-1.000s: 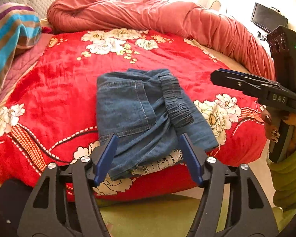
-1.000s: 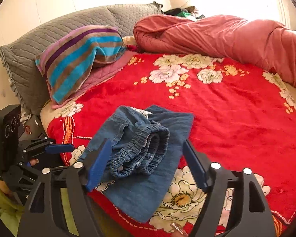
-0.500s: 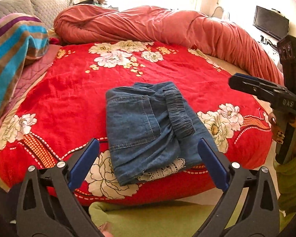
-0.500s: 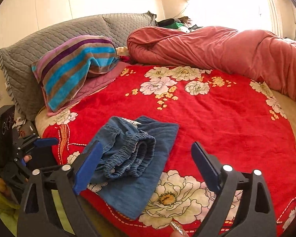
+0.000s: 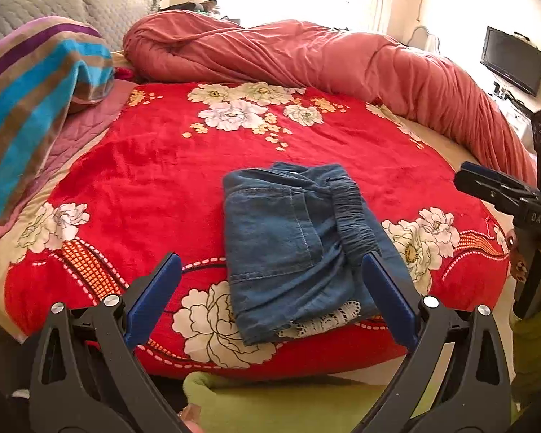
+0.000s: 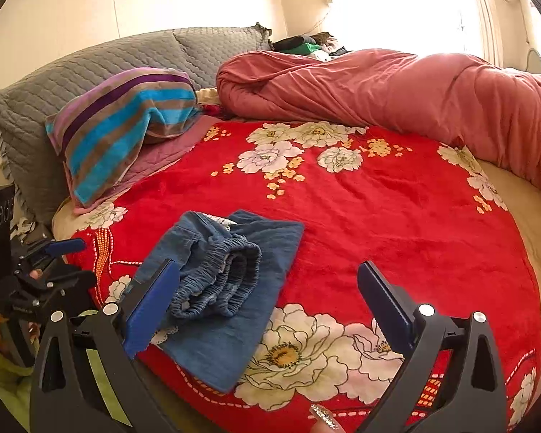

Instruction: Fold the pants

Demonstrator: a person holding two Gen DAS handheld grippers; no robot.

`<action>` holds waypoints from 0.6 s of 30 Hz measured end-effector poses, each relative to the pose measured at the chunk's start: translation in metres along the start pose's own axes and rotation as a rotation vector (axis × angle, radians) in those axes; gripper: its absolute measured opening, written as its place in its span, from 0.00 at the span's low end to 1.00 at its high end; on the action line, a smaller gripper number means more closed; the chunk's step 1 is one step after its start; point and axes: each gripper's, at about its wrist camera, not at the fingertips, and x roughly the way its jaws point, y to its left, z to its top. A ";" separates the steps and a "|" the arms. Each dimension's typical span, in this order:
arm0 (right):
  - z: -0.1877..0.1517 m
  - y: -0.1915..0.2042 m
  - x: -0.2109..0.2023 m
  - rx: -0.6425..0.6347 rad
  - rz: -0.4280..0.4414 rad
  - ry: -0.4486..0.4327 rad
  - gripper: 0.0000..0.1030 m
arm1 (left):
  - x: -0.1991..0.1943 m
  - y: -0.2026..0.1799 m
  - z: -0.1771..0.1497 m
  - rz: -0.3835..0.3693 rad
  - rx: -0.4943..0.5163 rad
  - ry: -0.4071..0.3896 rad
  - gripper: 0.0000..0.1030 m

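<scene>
The blue denim pants [image 5: 288, 241] lie folded in a compact stack near the front edge of the red floral blanket [image 5: 162, 180], elastic waistband on top; they also show in the right wrist view [image 6: 227, 281]. My left gripper [image 5: 270, 296] is open and empty, held back off the bed's edge in front of the pants. My right gripper [image 6: 270, 306] is open and empty, above the bed's edge to the right of the pants. The right gripper shows at the right edge of the left wrist view [image 5: 505, 195]; the left gripper shows at the left edge of the right wrist view [image 6: 50, 259].
A rolled pink duvet [image 5: 306, 57] lies along the back of the bed. A striped towel [image 6: 126, 122] rests on grey pillows [image 6: 90, 72] at the left. A dark screen [image 5: 512, 59] stands at the far right. Green fabric [image 5: 288, 404] lies below the bed's edge.
Both grippers opened wide and drew back from the folded pants. The pants stay in place on the blanket.
</scene>
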 end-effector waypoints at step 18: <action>-0.017 -0.007 0.021 0.028 -0.026 0.100 0.95 | 0.017 0.016 -0.005 0.020 -0.053 0.041 0.91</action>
